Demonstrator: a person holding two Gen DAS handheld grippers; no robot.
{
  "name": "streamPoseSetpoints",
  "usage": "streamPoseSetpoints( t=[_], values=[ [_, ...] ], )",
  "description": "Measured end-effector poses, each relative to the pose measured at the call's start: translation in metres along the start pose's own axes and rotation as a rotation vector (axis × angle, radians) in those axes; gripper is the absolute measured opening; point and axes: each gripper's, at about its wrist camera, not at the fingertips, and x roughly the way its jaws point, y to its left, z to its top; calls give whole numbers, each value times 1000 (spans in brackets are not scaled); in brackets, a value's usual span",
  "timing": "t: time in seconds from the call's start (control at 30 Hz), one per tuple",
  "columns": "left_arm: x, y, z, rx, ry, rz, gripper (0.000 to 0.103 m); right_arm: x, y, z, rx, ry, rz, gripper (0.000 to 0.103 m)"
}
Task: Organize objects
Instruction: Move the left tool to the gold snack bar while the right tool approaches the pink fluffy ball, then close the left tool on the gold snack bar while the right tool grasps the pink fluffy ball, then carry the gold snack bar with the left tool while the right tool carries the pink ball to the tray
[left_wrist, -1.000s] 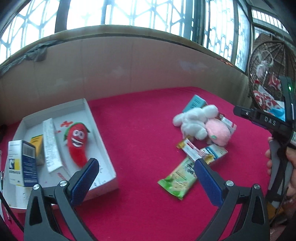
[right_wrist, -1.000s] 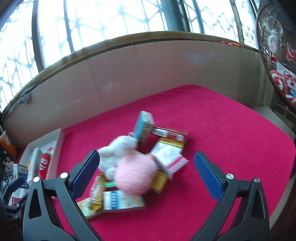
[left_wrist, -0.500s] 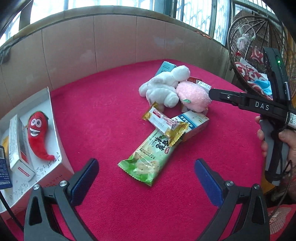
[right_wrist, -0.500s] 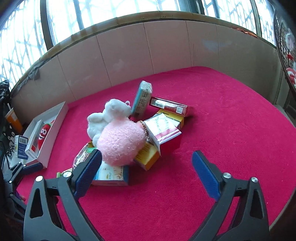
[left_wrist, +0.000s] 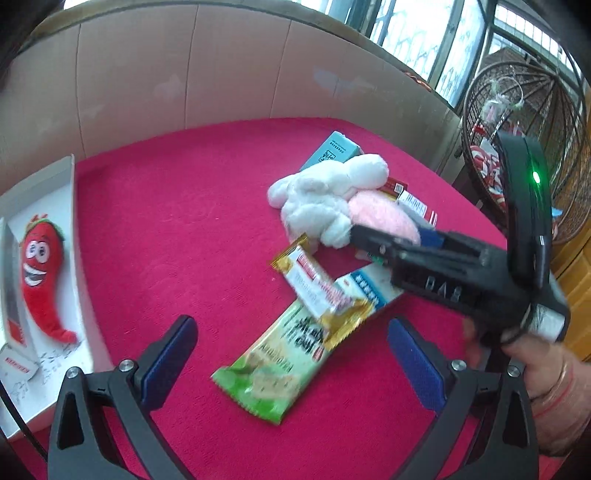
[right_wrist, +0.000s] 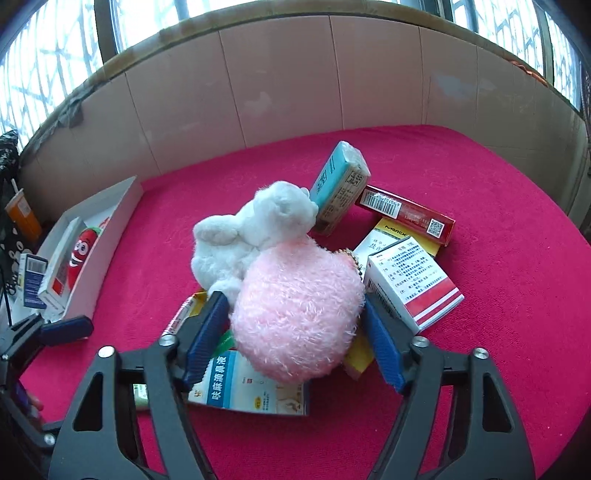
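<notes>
While spread wide over the green snack packet (left_wrist: 275, 363) — left gripper (left_wrist: 291, 350) gripped nothing; right gripper (right_wrist: 295, 332) bracketed the pink plush (right_wrist: 295, 314) between parted jaws, pads touching — grip unclear.

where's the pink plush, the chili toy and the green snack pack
pink plush (right_wrist: 295, 317), right wrist view, middle of its fuzzy body
chili toy (left_wrist: 38, 273), left wrist view, its face
green snack pack (left_wrist: 273, 365), left wrist view, wrapper centre

bright latticed windows (right_wrist: 55, 55) above beige panelled wall (right_wrist: 288, 74); perhaps a wicker chair (left_wrist: 524, 122)
</notes>
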Motion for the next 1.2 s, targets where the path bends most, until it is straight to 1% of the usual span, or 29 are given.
streamPoseSetpoints(
  t=[0.07, 0.13, 0.27, 0.33, 0.37, 0.4, 0.43, 0.47, 0.53, 0.67, 0.77, 0.8, 0.83, 0.9, 0.93, 1.1, 1.2],
  values=[
    [9, -2, 6, -24, 13, -14, 103, -1, -2, -3, -5, -2, 8, 52],
    [19, -5, 11, -58, 29, -26, 103, -7, -7, -5, -2, -15, 10, 50],
    [39, 0, 16, -169, 57, -44, 101, -23, -29, -9, 75, -37, 17, 50],
    [46, 6, 17, -239, 62, -61, 89, -29, -38, -9, 98, -50, 18, 51],
    [50, 10, 18, -270, 63, -73, 89, -33, -42, -10, 109, -57, 18, 50],
    [50, 12, 20, -289, 51, -85, 82, -35, -45, -9, 119, -63, 18, 51],
    [52, 13, 22, -299, 60, -104, 67, -38, -48, -10, 130, -67, 18, 51],
    [55, 14, 23, -318, 75, -132, 64, -41, -52, -10, 142, -72, 18, 51],
    [59, 14, 24, -346, 87, -159, 64, -44, -59, -10, 164, -79, 17, 51],
    [64, 9, 28, -359, 102, -156, 64, -48, -71, -11, 203, -84, 16, 51],
    [65, 10, 30, -394, 99, -171, 64, -50, -73, -12, 209, -86, 15, 51],
    [65, 11, 29, -404, 95, -185, 52, -51, -73, -13, 208, -88, 18, 51],
    [66, 13, 26, -414, 99, -192, 37, -52, -72, -13, 206, -91, 22, 51],
    [71, 16, 21, -441, 109, -204, 22, -57, -70, -12, 197, -103, 30, 51],
    [71, 17, 17, -444, 101, -205, 21, -59, -69, -12, 191, -109, 33, 51],
    [56, 13, 12, -408, 46, -196, 21, -69, -63, -8, 172, -138, 36, 51],
    [40, 1, 13, -313, -17, -128, 21, -72, -58, -6, 167, -147, 40, 51]
  ],
)
